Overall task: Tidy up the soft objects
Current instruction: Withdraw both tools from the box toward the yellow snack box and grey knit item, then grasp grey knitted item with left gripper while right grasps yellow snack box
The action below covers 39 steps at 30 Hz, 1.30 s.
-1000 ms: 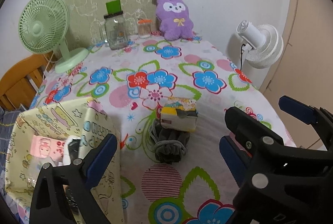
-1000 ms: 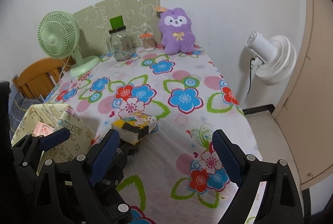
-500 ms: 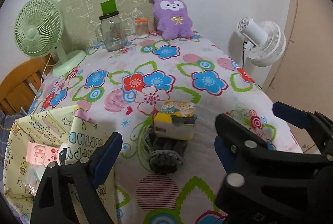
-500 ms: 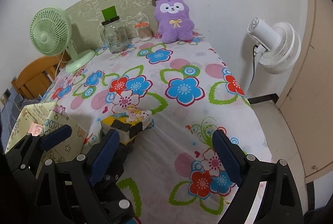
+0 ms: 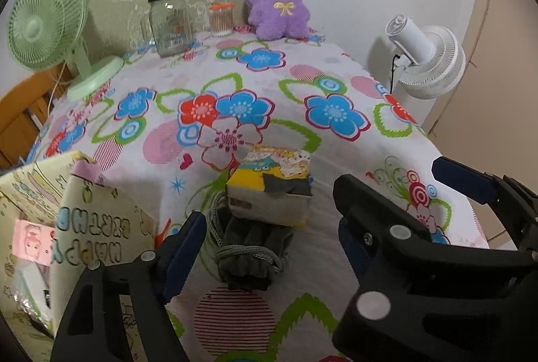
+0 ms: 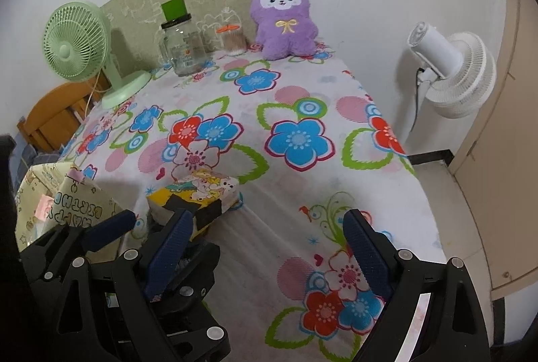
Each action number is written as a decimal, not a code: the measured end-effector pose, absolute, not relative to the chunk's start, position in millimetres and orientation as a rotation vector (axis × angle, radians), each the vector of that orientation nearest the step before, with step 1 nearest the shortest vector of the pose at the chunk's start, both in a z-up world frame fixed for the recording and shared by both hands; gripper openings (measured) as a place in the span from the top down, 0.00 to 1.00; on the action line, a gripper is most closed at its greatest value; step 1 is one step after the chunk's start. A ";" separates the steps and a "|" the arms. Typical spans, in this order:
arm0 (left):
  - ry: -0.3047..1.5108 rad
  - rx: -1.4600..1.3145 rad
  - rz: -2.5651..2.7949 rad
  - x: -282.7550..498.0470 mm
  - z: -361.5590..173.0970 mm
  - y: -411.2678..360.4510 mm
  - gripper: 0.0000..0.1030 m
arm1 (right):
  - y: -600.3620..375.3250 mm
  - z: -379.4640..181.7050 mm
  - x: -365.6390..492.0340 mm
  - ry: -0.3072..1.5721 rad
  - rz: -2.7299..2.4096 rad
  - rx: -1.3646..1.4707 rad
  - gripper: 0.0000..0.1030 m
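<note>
The left claw (image 5: 265,247) hangs wide apart over the near part of the tabletop (image 5: 302,82), holding nothing. Between its blue pads (image 5: 183,249) lies a bundle of grey knitted cloth (image 5: 250,252) tied round with a cord; whether it is gloves or socks cannot be told, and its far end is hidden under a small yellow and grey box (image 5: 270,188) with cartoon stickers on top, which rests partly on it. The left claw's right finger is largely covered by the black frame of the right claw, which crosses the lower right of that view.

The right claw (image 6: 265,244) is also spread wide and empty. In its view the left claw's frame (image 6: 111,247) fills the lower left corner and hides the grey bundle almost wholly; only the sticker box (image 6: 195,197) shows clearly above it.

At the near left edge stands a pale yellow paper gift bag (image 5: 87,227), its lettering upside down, its lower part cut off by the picture's rim. Something pink and some clear wrapping show inside, too indistinct to name.

Well apart, against the far wall, sits a purple plush toy (image 5: 277,2), beside a small orange-lidded container (image 5: 221,19) and a glass jar (image 5: 169,25). A green desk fan (image 5: 47,22) stands at the far left.
</note>
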<state>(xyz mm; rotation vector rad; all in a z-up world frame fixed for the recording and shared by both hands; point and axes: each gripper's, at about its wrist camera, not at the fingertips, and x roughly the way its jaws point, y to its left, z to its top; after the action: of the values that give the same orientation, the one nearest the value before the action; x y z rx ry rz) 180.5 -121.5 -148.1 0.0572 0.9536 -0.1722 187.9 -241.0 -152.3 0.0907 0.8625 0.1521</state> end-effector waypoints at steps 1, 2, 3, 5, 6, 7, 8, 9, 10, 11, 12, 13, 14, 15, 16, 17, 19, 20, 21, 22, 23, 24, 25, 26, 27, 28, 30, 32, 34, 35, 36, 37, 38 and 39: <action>0.960 0.052 -0.172 181.6 -149.8 -120.5 0.22 | -240.0 -153.8 189.9 0.864 0.164 0.088 0.10; 0.971 0.046 -0.172 183.0 -152.5 -119.1 0.25 | -239.1 -154.8 191.6 0.863 0.176 0.087 0.10; 0.981 0.043 -0.169 183.8 -154.8 -117.8 0.28 | -238.1 -156.5 194.0 0.863 0.191 0.084 0.10; 1.003 0.040 -0.158 186.4 -160.0 -115.7 0.31 | -235.5 -158.6 197.2 0.863 0.209 0.069 0.10; 1.008 0.040 -0.153 187.6 -162.3 -114.6 0.32 | -233.6 -159.7 199.0 0.862 0.219 0.054 0.10; 1.011 0.040 -0.149 187.9 -163.4 -113.6 0.32 | -230.9 -160.7 201.0 0.861 0.226 0.035 0.10; 1.016 0.035 -0.144 189.3 -165.1 -111.8 0.34 | -228.3 -161.5 202.7 0.857 0.233 0.020 0.10; 1.019 0.030 -0.141 190.3 -165.8 -110.3 0.36 | -226.4 -162.2 204.1 0.853 0.240 0.011 0.10; 1.026 0.019 -0.137 191.8 -167.3 -107.8 0.38 | -224.7 -163.0 206.1 0.853 0.247 0.007 0.10; 1.030 0.009 -0.138 193.0 -168.0 -106.3 0.39 | -223.2 -164.2 208.0 0.858 0.258 0.006 0.10; 1.031 0.001 -0.142 194.0 -168.3 -105.4 0.40 | -221.9 -165.5 210.2 0.862 0.271 0.009 0.10; 1.030 -0.001 -0.142 193.9 -168.0 -104.9 0.40 | -220.7 -166.6 211.9 0.864 0.286 0.013 0.10; 1.029 -0.002 -0.144 193.7 -167.9 -104.9 0.41 | -219.6 -167.5 213.5 0.863 0.295 0.017 0.10; 1.029 -0.001 -0.145 193.4 -167.9 -105.2 0.43 | -218.4 -168.5 215.0 0.860 0.306 0.022 0.10; 1.029 0.000 -0.148 193.2 -167.7 -105.3 0.44 | -217.5 -169.1 216.1 0.860 0.313 0.023 0.10; 1.029 0.000 -0.154 192.9 -167.5 -105.2 0.46 | -215.8 -170.0 217.2 0.862 0.323 0.021 0.10; 1.032 -0.004 -0.161 193.0 -166.8 -104.4 0.49 | -211.5 -171.4 218.9 0.865 0.341 0.015 0.10; 1.033 -0.003 -0.164 192.8 -166.8 -104.1 0.50 | -209.2 -172.4 219.8 0.868 0.350 0.010 0.10; 1.032 0.002 -0.167 192.3 -166.9 -104.4 0.50 | -206.6 -173.8 220.7 0.874 0.357 0.003 0.10; 1.031 0.006 -0.169 192.3 -166.9 -104.6 0.50 | -203.9 -175.7 222.0 0.883 0.361 -0.003 0.10; 1.030 0.013 -0.171 191.8 -167.0 -105.0 0.51 | -202.1 -177.5 222.9 0.892 0.365 -0.007 0.10; 1.030 0.017 -0.173 191.5 -167.1 -105.2 0.51 | -199.5 -180.1 224.4 0.905 0.371 -0.011 0.10; 1.029 0.021 -0.174 191.4 -167.2 -105.6 0.51 | -198.1 -181.8 225.2 0.912 0.375 -0.011 0.13; 1.028 0.028 -0.175 191.1 -167.6 -106.2 0.51 | -197.3 -183.4 225.7 0.917 0.381 -0.009 0.20; 1.027 0.033 -0.175 190.8 -167.9 -106.6 0.51 | -196.0 -185.5 226.7 0.927 0.388 -0.007 0.25; 1.026 0.038 -0.175 190.4 -168.3 -107.3 0.51 | -195.2 -187.3 227.7 0.936 0.390 -0.007 0.34; 1.024 0.043 -0.177 190.3 -168.6 -107.3 0.51 | -193.9 -190.6 228.7 0.947 0.396 -0.003 0.39; 1.025 0.044 -0.176 190.4 -168.9 -107.1 0.51 | -193.6 -190.7 228.6 0.943 0.400 -0.002 0.60; 1.022 0.051 -0.177 190.0 -169.0 -107.0 0.51 | -193.8 -190.4 228.6 0.938 0.380 -0.016 0.70; 1.020 0.057 -0.176 189.6 -169.1 -107.1 0.51 | -194.0 -190.9 228.6 0.940 0.376 -0.021 0.72; 1.019 0.060 -0.175 189.5 -169.1 -107.1 0.51 | -194.5 -191.8 229.0 0.947 0.370 -0.024 0.72; 1.019 0.062 -0.174 189.6 -169.2 -107.6 0.51 | -195.5 -192.3 229.0 0.949 0.367 -0.022 0.72; 1.019 0.065 -0.173 189.9 -169.3 -107.9 0.52 | -196.5 -192.5 229.1 0.952 0.364 -0.020 0.73; 1.018 0.067 -0.172 190.4 -169.4 -108.1 0.52 | -197.5 -192.6 229.1 0.954 0.357 -0.022 0.73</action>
<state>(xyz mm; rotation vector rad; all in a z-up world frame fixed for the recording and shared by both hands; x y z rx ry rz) 190.4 -108.1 -169.4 0.0673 1.0184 -0.1718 229.1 -197.5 -192.6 -0.0221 0.9543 0.3574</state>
